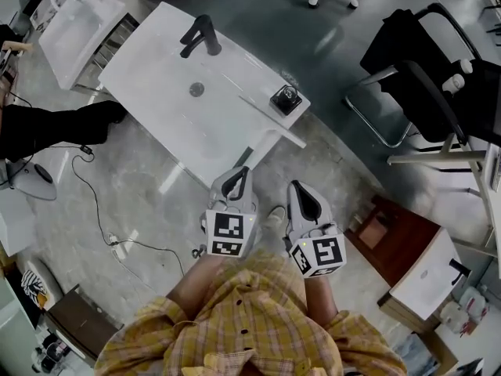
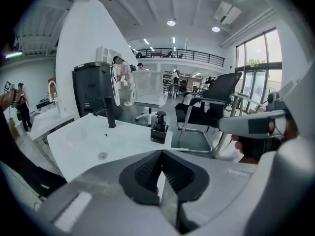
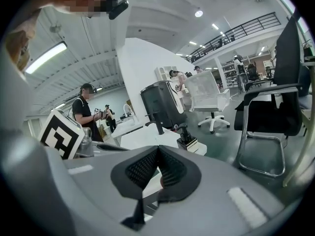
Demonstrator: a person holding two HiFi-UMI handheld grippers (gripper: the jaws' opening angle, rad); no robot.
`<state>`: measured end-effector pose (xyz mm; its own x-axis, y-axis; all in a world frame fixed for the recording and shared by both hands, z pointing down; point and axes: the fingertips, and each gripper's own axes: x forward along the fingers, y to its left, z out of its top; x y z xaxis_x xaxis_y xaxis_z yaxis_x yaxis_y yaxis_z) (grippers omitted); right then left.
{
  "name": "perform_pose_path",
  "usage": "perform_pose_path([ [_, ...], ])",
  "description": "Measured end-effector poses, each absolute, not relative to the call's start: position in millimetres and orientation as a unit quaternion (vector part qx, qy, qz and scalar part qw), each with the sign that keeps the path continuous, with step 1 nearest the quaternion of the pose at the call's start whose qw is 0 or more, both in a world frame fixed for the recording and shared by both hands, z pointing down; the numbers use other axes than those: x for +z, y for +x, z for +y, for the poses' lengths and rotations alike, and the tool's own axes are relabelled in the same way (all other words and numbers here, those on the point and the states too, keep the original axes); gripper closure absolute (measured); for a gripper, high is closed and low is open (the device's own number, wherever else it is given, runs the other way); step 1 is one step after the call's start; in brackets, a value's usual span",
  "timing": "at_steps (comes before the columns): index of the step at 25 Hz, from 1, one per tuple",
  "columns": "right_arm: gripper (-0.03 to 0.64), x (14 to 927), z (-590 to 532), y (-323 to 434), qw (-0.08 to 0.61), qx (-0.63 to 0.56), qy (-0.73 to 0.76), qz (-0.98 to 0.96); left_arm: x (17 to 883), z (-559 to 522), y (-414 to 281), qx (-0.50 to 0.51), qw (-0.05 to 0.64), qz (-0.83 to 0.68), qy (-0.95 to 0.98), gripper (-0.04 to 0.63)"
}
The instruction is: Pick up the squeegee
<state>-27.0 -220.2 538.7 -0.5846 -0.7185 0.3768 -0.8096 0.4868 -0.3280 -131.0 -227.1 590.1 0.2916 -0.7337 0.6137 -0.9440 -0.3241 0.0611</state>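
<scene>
Two grey handheld grippers, the left gripper (image 1: pixel 236 175) and the right gripper (image 1: pixel 302 190), are hovering side by side off the near corner of the white sink worktop (image 1: pixel 156 84), each with its jaws pressed together on nothing. Beyond and apart from both, the slim pale squeegee (image 1: pixel 275 125) is lying flat beside the square black soap dispenser (image 1: pixel 286 99), its long axis running along the worktop's near right edge, upper left to lower right in the head view.

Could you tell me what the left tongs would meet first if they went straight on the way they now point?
Most likely the near edge of the white sink, close to where the squeegee lies along it. The left tongs are shut and empty, and depth is hard to judge here.
</scene>
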Motion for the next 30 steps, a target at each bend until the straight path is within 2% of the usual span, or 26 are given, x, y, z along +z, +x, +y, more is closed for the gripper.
perform_pose_path([
  [8, 0.617, 557, -231, -34, 0.102, 0.258, 0.448, -0.85, 623, -242, -136, 0.283, 0.237, -0.52, 0.77, 0.584],
  [18, 0.617, 576, -240, -37, 0.109, 0.275, 0.452, -0.841, 673, -248, -137, 0.336, 0.286, -0.49, 0.752, 0.511],
  [30, 0.617, 593, -240, -35, 0.122, 0.29, 0.457, -0.832, 704, -265, -128, 0.404, 0.298, -0.447, 0.74, 0.492],
])
